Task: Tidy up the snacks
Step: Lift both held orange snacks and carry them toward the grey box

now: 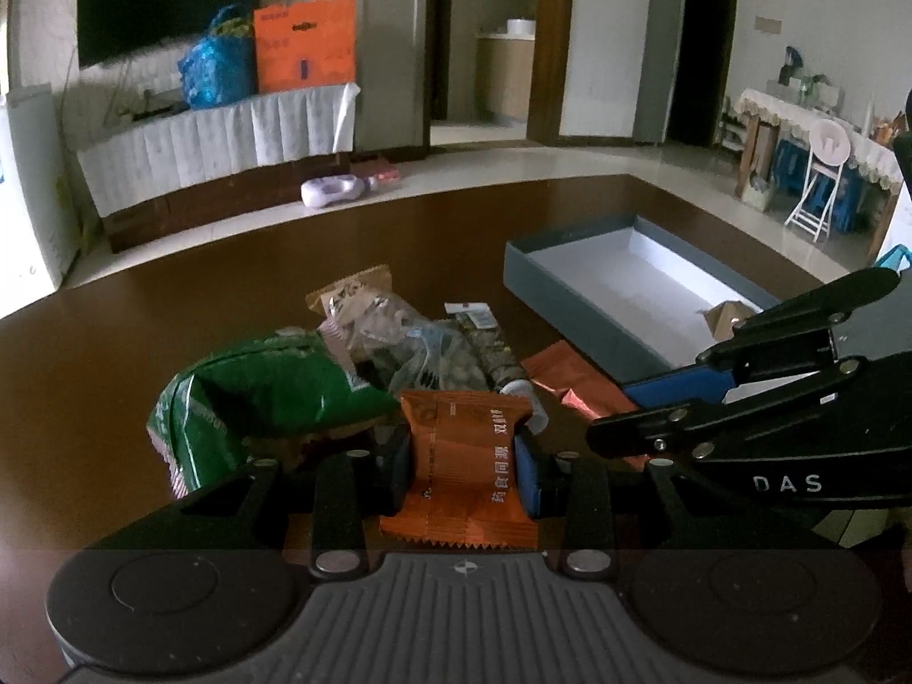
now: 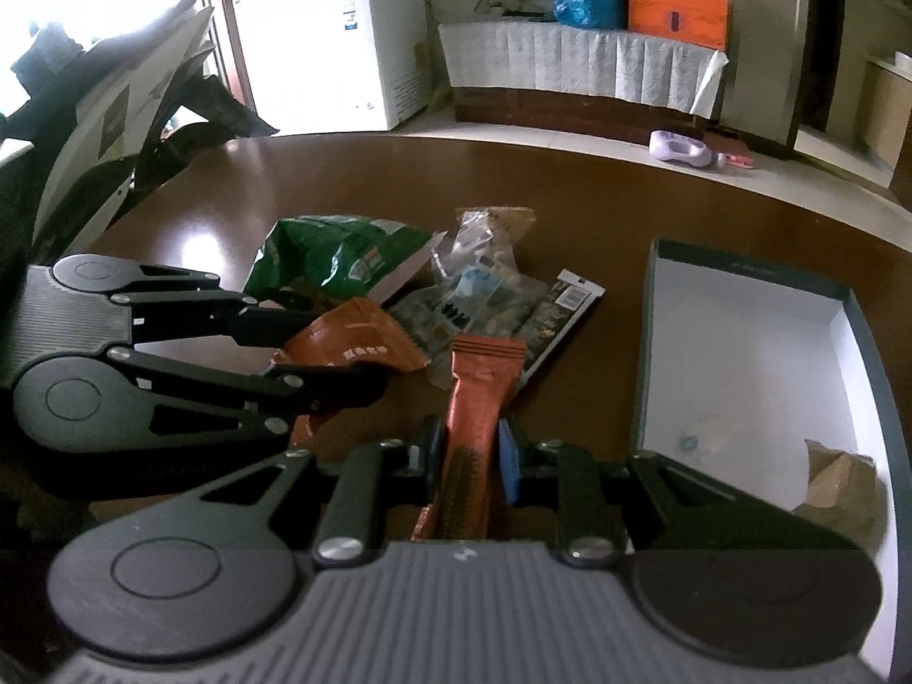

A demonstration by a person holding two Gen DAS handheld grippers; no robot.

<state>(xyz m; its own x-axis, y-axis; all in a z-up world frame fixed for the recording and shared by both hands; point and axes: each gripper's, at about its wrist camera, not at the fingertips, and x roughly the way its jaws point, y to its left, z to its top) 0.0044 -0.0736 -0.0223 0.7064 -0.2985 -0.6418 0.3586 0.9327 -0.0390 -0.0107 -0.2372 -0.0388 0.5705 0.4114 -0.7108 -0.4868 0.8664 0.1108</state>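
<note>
Left wrist view shows the left tongs (image 1: 464,470) clenched on a flat orange foil snack packet (image 1: 464,456), pinched across its middle, with the heap of snacks just beyond on the brown desk (image 1: 142,313). In the right wrist view the right tongs (image 2: 467,461) grasp a narrow orange-red foil stick packet (image 2: 476,433) near one end, its far end pointing toward the pile. The shallow grey cardboard box with white lining (image 2: 741,342) lies open beside the pile, a brown packet (image 2: 838,484) already in its near corner. Slick foil could slide from either grip. The two tongs sit close together, so they may collide or snag the green crinkled bag (image 1: 256,393) on the way to the box.
</note>
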